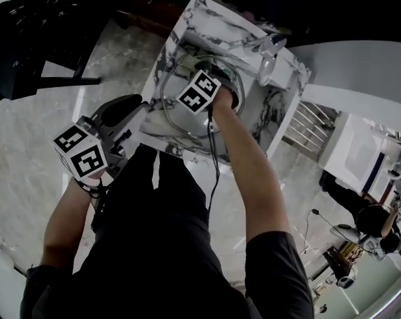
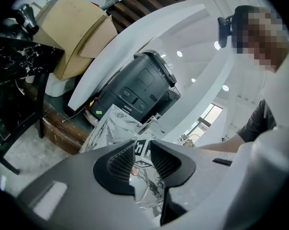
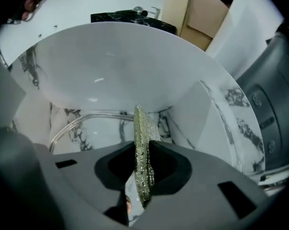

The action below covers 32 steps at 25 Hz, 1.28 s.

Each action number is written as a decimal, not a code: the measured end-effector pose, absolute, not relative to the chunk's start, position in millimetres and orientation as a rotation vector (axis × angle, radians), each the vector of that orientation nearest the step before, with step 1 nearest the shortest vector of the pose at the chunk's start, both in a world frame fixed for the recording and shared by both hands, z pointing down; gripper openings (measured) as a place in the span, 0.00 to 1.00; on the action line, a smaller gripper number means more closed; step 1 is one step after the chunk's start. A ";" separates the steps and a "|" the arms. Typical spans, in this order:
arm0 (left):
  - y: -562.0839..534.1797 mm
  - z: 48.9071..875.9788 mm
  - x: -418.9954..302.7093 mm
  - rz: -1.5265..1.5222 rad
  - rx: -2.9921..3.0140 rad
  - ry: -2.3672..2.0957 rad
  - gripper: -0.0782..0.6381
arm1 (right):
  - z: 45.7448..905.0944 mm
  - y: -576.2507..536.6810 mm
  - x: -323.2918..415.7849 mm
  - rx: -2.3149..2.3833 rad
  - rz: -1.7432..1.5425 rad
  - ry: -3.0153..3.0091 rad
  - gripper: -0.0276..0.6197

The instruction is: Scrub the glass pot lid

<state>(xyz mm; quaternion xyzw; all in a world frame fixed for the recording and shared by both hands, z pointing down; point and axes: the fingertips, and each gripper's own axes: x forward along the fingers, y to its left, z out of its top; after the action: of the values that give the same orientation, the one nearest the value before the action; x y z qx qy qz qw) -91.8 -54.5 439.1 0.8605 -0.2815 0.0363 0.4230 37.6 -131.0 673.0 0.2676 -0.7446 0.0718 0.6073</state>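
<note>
My right gripper [image 3: 143, 150] is shut on a glittery gold-green scrub pad [image 3: 141, 128] that stands on edge between the jaws. It hangs over the white basin [image 3: 111, 66]. Just beyond the pad, the clear rim of the glass pot lid [image 3: 70, 124] curves across the marble. In the head view the right gripper [image 1: 204, 88] is down in the sink [image 1: 177, 121] on the marble counter, and its jaws are hidden under its marker cube. The left gripper [image 1: 114, 118] is held back at the counter's left corner. Its jaws [image 2: 142, 152] stand open with nothing between them.
A white faucet [image 1: 270, 52] rises at the sink's far side. A black machine [image 2: 139, 87] and a cardboard box [image 2: 75, 28] stand beyond the counter. A black chair [image 1: 28, 38] is at the left. Another person [image 1: 380, 224] is at the right. A cable [image 1: 216, 171] trails from the right gripper.
</note>
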 end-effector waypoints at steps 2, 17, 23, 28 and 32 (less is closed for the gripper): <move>-54.2 438.6 -95.1 0.084 2.153 -0.708 0.25 | 672.4 -121.3 24.2 0.552 0.123 -1.737 0.15; -52.6 428.9 -79.2 0.080 2.175 -0.702 0.25 | 667.4 -1.5 -15.5 0.171 0.089 -1.860 0.15; -53.0 424.7 -78.8 0.074 2.178 -0.722 0.25 | 668.0 6.4 -15.8 0.166 0.106 -1.857 0.15; -50.7 422.7 -80.7 0.063 2.166 -0.738 0.25 | 675.0 -38.4 -18.3 0.287 0.041 -1.789 0.15; -49.4 422.5 -87.2 0.057 2.153 -0.761 0.25 | 676.4 -58.2 -19.4 0.272 0.043 -1.762 0.15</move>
<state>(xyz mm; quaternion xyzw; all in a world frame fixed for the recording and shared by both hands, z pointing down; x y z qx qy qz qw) -87.2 -49.4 422.5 0.8572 -0.3031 0.0229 0.4157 -19.4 -58.2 676.4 0.1187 -0.7688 0.0188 0.6280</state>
